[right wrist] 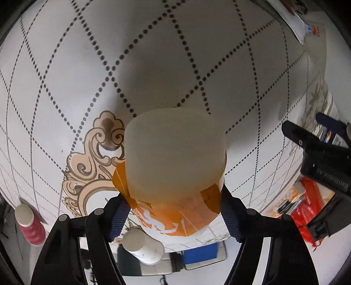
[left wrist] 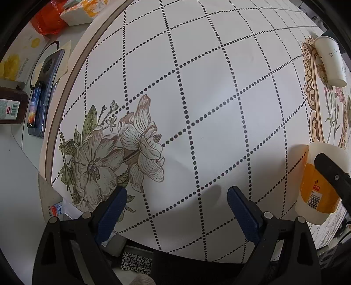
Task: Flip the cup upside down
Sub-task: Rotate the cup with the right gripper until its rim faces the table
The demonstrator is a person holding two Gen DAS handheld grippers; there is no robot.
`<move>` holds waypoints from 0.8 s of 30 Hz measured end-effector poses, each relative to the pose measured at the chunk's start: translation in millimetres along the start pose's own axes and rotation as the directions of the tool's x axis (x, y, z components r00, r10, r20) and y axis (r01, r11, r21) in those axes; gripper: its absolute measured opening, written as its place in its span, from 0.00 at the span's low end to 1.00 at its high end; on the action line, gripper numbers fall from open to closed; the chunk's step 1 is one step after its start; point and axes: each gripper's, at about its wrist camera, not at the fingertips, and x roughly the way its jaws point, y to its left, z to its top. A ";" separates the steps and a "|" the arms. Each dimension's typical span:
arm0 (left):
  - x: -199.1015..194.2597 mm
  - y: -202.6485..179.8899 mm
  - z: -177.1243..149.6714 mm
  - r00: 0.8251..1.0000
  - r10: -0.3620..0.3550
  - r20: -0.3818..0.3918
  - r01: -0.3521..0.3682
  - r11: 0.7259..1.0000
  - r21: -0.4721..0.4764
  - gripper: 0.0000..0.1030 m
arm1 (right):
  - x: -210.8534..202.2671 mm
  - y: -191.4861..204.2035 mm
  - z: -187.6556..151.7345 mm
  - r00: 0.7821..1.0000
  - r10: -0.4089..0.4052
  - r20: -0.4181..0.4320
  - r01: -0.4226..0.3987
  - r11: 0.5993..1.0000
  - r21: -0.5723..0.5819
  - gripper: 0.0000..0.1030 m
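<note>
A translucent plastic cup [right wrist: 175,162] with an orange label is clamped between my right gripper's [right wrist: 175,217] blue-padded fingers, held above the table with its flat base pointing away from the camera. The same cup [left wrist: 318,186] shows at the right edge of the left wrist view, with a right finger [left wrist: 331,173] across it. My left gripper [left wrist: 176,210] is open and empty, hovering over the tablecloth [left wrist: 197,87] well left of the cup.
A white paper cup [left wrist: 330,60] stands upside down at the table's far side; it also shows in the right wrist view [right wrist: 142,245]. A red paper cup [right wrist: 28,223] stands upside down too. A phone [left wrist: 43,87], boxes and an orange bag [left wrist: 48,19] lie off the table's edge.
</note>
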 end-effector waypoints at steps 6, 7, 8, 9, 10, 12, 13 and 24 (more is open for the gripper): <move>-5.7 -6.4 10.3 1.000 0.008 0.011 -0.008 1.000 0.016 0.91 | 3.9 -25.6 -10.0 0.998 0.059 0.009 -0.060 0.984 0.170 0.73; -7.0 -7.4 11.4 1.000 0.009 0.014 -0.009 1.000 0.019 0.91 | 5.8 -31.3 -14.0 0.997 0.077 0.005 -0.077 0.974 0.213 0.73; -7.4 -9.4 13.4 1.000 0.011 0.015 -0.011 1.000 0.021 0.91 | 7.1 -36.1 -15.6 0.996 0.090 0.003 -0.089 0.965 0.246 0.73; -7.9 -10.7 14.8 1.000 0.012 0.017 -0.013 1.000 0.026 0.91 | 10.2 -39.7 -19.0 0.993 0.115 0.003 -0.111 0.949 0.294 0.73; -8.5 -11.1 15.7 1.000 0.014 0.019 -0.015 0.999 0.030 0.91 | 13.6 -47.5 -22.2 0.990 0.142 0.005 -0.135 0.932 0.337 0.73; -11.3 -13.0 18.2 1.000 0.017 0.023 -0.018 0.999 0.036 0.91 | 17.8 -62.5 -32.2 0.981 0.194 0.012 -0.180 0.885 0.430 0.73; -12.1 -14.1 19.1 1.000 0.018 0.025 -0.019 0.999 0.039 0.91 | 20.1 -67.7 -38.0 0.977 0.215 0.015 -0.196 0.861 0.468 0.73; -23.5 -35.8 24.7 0.999 0.013 0.052 -0.017 0.996 0.083 0.91 | 52.8 -99.8 -112.6 0.836 0.511 0.199 -0.417 0.356 0.836 0.73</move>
